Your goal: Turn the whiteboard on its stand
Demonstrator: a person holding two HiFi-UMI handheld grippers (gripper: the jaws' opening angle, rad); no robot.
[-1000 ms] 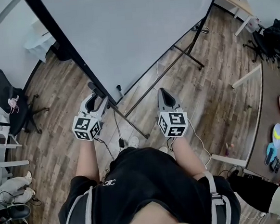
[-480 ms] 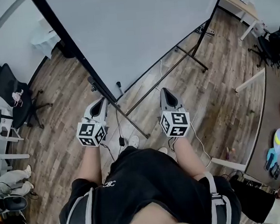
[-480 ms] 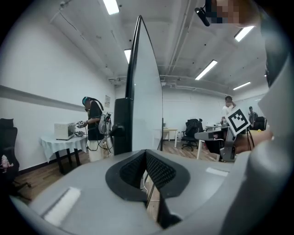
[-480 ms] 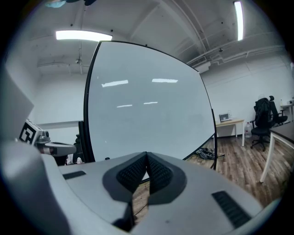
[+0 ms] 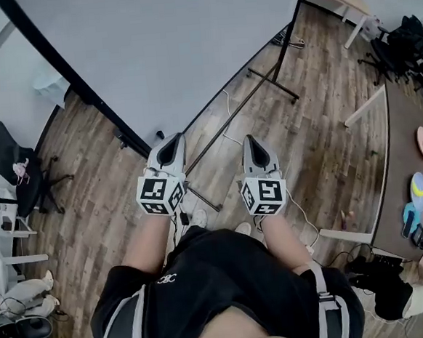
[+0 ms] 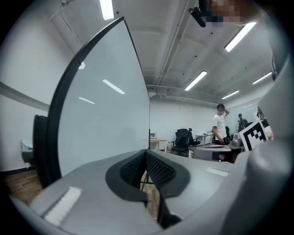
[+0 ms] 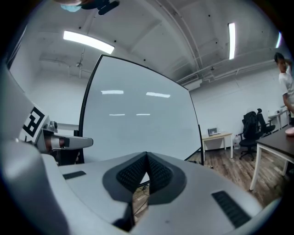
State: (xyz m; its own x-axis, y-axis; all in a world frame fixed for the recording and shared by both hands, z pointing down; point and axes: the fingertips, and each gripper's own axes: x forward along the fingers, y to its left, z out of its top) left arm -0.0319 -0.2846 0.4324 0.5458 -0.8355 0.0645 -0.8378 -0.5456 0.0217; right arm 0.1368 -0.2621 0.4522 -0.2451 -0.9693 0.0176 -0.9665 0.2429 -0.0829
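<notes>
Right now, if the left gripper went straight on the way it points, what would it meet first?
Most likely the whiteboard, near its side edge, which stands just ahead of the shut left gripper. How far off it is, the pictures do not tell.

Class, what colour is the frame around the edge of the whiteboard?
Black. The whiteboard frame shows best in the head view.

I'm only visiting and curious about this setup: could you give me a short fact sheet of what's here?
Place: room with a wood floor
Main thing: whiteboard on a black stand
Left gripper: shut, empty, tip by the board's lower corner
Right gripper: shut, empty, apart from the board
Nearby: office chair, table
</notes>
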